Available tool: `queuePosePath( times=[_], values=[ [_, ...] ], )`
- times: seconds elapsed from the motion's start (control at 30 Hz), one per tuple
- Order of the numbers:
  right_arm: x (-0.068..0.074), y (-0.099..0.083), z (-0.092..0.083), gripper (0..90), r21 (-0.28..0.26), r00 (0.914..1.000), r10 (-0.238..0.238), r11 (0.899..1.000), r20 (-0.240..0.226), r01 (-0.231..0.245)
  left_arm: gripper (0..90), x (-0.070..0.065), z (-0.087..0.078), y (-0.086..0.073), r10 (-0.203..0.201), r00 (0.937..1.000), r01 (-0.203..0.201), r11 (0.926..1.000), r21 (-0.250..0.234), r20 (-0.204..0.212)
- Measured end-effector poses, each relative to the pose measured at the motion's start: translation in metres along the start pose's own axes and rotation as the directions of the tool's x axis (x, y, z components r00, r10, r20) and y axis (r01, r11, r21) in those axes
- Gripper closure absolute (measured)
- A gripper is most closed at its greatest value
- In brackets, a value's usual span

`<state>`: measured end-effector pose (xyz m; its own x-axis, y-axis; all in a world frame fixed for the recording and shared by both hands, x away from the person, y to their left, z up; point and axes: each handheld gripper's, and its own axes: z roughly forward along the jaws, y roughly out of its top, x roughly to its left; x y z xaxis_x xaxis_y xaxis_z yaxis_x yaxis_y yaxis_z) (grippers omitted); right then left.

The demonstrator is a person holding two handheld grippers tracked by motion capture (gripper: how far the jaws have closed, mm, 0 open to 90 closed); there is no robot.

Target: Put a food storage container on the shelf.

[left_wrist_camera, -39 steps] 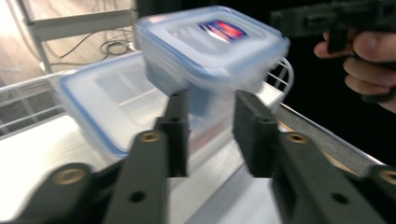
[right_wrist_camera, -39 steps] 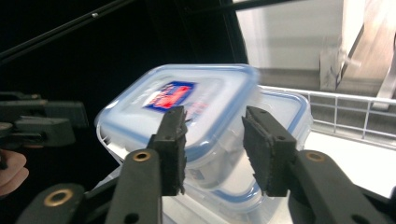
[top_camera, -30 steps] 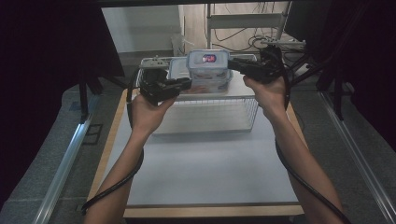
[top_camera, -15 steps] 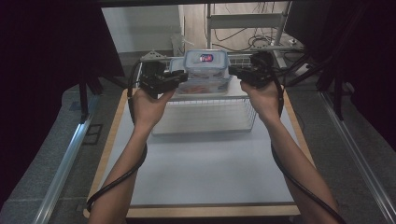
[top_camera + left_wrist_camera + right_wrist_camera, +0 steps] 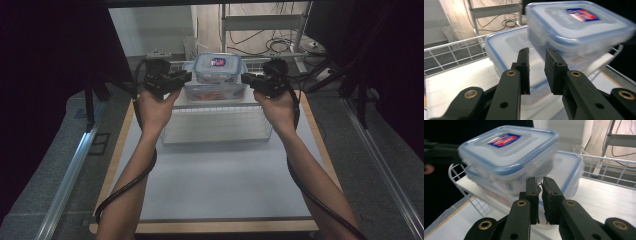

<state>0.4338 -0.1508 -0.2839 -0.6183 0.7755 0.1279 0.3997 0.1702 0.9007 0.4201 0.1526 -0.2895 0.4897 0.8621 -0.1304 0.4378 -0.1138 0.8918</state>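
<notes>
Two clear plastic containers with blue-rimmed lids are stacked at the far end of the wire basket (image 5: 217,125). The smaller top container (image 5: 218,67) carries a red and blue label. It rests on the wider lower container (image 5: 215,92). My left gripper (image 5: 186,78) is at the stack's left side. Its jaws have just been opening, and a gap shows between its pads (image 5: 524,67) with the lower container's (image 5: 506,50) rim just beyond them. My right gripper (image 5: 246,79) is at the right side. Its jaws have just been closing and now pinch a thin clear flap at the lower container's (image 5: 569,172) edge.
The basket stands on a white table top (image 5: 215,185) with a wooden edge. Metal rails run along both sides of the table. Behind the basket are a metal shelf frame (image 5: 260,25) and loose cables on the floor.
My left hand has shifted left and farther away beside the stack. My right hand has hardly moved. The stacked containers stay where they were.
</notes>
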Motion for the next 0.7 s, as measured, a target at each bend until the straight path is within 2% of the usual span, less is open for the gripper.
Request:
queuePosePath(
  times=[0.1, 0.2, 0.37, 0.7],
  values=[
    [0.005, 0.002, 0.003, 82.6, 0.009, 0.9983, -0.034, 0.999, 0.047, 0.034, 74.1, 0.003, 0.008, 0.002, -0.011, 0.9999, 0.011, 0.9999, 0.01, -0.003],
    [0.001, 0.007, 0.01, 82.9, 0.014, 0.997, -0.019, 1.0, 0.076, 0.018, 74.2, 0.003, 0.011, 0.001, -0.016, 0.9999, 0.016, 0.9998, 0.008, 0.001],
    [-0.005, 0.01, 0.024, 83.1, 0.012, 0.9972, 0.022, 1.0, 0.071, -0.023, 74.6, 0.003, 0.013, 0.0, -0.025, 0.9996, 0.025, 0.9997, 0.003, 0.013],
    [-0.011, 0.016, 0.033, 82.6, 0.018, 0.9962, 0.044, 0.999, 0.075, -0.046, 72.9, 0.003, 0.011, 0.0, -0.024, 0.9995, 0.024, 0.9997, 0.003, 0.021]
  ],
)
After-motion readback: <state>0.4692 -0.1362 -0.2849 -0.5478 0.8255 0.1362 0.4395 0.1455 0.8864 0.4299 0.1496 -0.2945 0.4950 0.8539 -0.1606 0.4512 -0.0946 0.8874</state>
